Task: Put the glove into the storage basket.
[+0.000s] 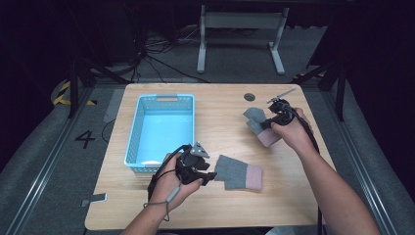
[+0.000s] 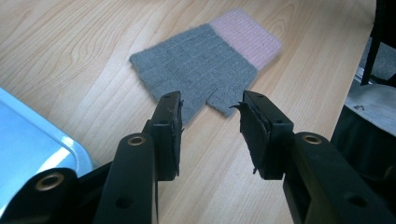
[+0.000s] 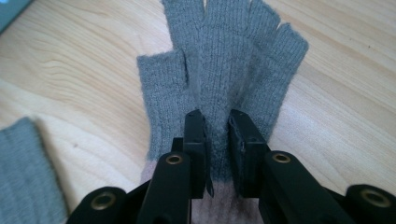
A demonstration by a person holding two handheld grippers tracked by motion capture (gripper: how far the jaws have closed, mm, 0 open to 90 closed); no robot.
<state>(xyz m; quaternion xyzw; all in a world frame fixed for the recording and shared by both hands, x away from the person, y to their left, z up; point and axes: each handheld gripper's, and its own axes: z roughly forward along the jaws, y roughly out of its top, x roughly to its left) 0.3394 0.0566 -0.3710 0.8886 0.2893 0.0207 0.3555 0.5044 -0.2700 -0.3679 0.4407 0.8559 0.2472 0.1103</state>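
I have the right gripper pinched on a fold of the far glove, its jaws drawn in tight on the grey knit just above the pink cuff. In the high view that glove sits at the far right of the table, with its cuff end near my hand and its fingers pointing left. My read is that it is gripped and starting to come off the wood, though I cannot tell how much of it is clear of the surface.

The left gripper is open, jaws apart with nothing between them, poised just short of the near glove, which lies flat near the middle of the table, pink cuff to the right. That glove is untouched.

The blue basket on the left looks empty, so I judge the job barely begun: one glove caught, one waiting, neither put away.

Room is good. The stretch of table between the far glove and the basket is bare wood apart from a small dark round spot near the far edge. The basket's near right corner sits just beside my left gripper, so a swing there needs care. The right hand works close to the table's right edge.
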